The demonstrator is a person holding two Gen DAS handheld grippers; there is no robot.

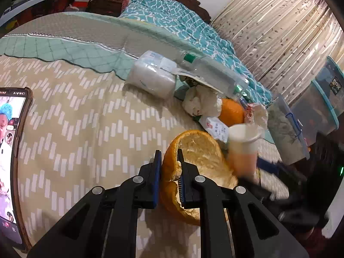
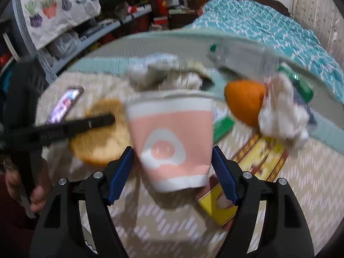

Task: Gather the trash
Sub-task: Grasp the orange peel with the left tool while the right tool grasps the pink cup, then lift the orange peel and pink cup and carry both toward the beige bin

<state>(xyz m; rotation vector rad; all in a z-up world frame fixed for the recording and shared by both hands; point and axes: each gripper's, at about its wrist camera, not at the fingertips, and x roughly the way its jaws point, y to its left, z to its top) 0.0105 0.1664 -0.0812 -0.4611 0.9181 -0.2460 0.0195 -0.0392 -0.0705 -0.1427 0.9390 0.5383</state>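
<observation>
Standing upright, mouth up: cup [image 2: 172,137] | peel [image 1: 193,172]: edge-on, clamped; rind left

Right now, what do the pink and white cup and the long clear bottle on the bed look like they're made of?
The pink cup looks like matte paper: printed colour, a thin rolled white rim, no gloss. The image is blurred, so thin plastic is possible. The clear bottle looks like glossy transparent plastic: the bedding shows through it, light glints along it, and it has a green cap.
</observation>
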